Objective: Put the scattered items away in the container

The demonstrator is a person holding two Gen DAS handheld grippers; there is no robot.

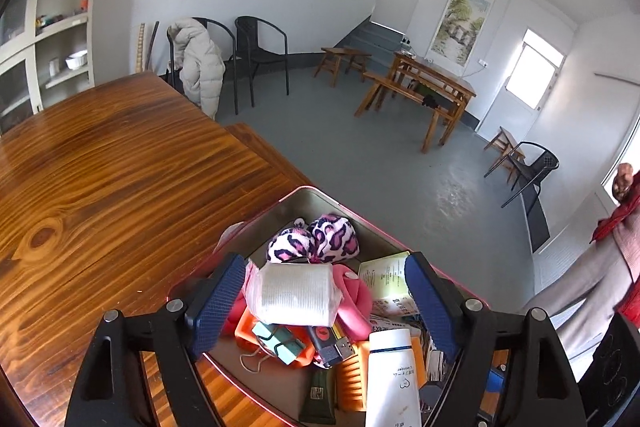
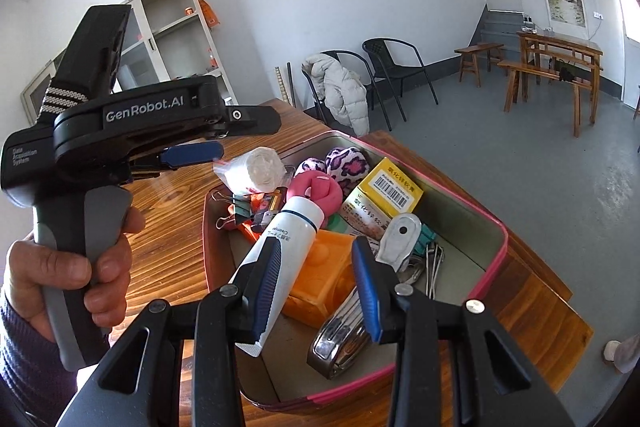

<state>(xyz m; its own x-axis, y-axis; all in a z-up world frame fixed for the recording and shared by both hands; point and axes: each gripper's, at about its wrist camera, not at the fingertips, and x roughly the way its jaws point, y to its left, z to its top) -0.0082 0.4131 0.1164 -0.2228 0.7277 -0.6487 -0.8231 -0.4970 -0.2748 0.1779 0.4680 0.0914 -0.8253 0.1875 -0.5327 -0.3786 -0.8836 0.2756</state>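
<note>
Left gripper (image 1: 326,301) first: its jaws stand wide and released, with the wrapped white roll (image 1: 294,293) lying loose between them on top of the pile, neither pad pressing on it. That roll sits at the near-left corner of the container (image 2: 498,233), half over the rim in the right wrist view, so I judge it just let go rather than held.

My right gripper (image 2: 316,277) hovers over the near edge of the tin with its jaws part open. The white cleanser tube (image 2: 280,253) runs along the inside of its left finger, cap end pointing away toward the far corner, crimped end toward me. Whether that pad truly touches the tube I cannot tell; the right pad is clear of it, so nothing is clamped.

Largest to smallest inside the tin: the orange block (image 2: 324,275) in the middle, the yellow medicine box (image 2: 390,193) toward the far-right wall, the spotted plush pair (image 2: 344,163) in the far corner, the pink knot (image 2: 316,191) beside them, the steel stapler (image 2: 340,337) at the near edge, then binder clips (image 2: 224,207) over the left rim.

On the wooden table (image 1: 104,163) I see nothing left scattered, so the tidying looks nearly finished. My left hand (image 2: 70,273) must back off without dragging the roll out.
</note>
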